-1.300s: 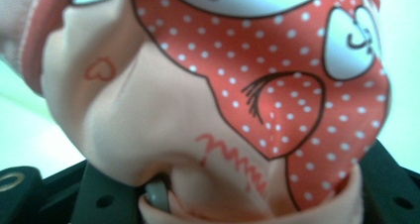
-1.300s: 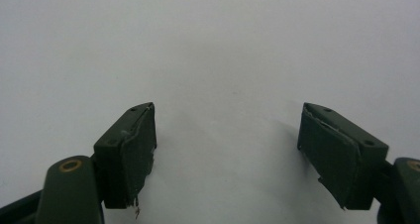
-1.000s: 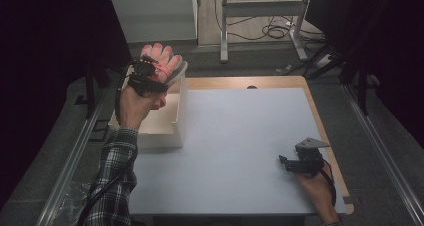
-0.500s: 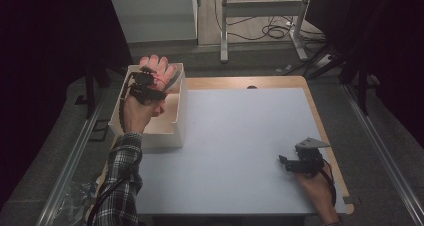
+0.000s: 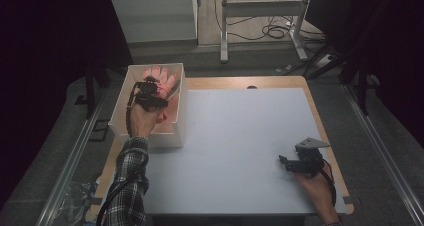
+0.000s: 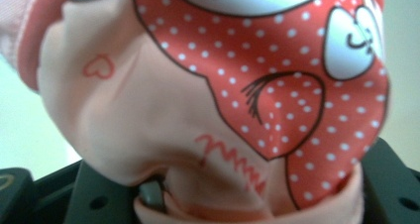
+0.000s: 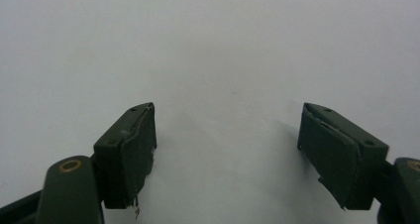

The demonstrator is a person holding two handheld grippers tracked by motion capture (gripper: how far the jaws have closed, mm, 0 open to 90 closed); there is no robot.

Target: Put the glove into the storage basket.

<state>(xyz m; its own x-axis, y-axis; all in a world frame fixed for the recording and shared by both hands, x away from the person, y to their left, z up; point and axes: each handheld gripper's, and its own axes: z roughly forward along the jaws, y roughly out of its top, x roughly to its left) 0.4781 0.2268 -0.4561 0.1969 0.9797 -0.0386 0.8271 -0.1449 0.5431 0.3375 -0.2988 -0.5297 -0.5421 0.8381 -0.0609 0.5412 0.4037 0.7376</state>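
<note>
While the left gripper (image 5: 156, 88) fingers, just easing apart, pinch the pink glove (image 6: 208, 110) inside the white box (image 5: 177, 121), the right gripper (image 5: 287, 163) gapes empty, far across the table (image 5: 240, 136).

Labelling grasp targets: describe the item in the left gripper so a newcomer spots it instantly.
Start at the open white box on the table's far left corner. Over its opening the left gripper grips a soft peach-pink fabric glove. It has a red white-dotted cartoon print, the one colourful thing against white box and pale mat.
</note>
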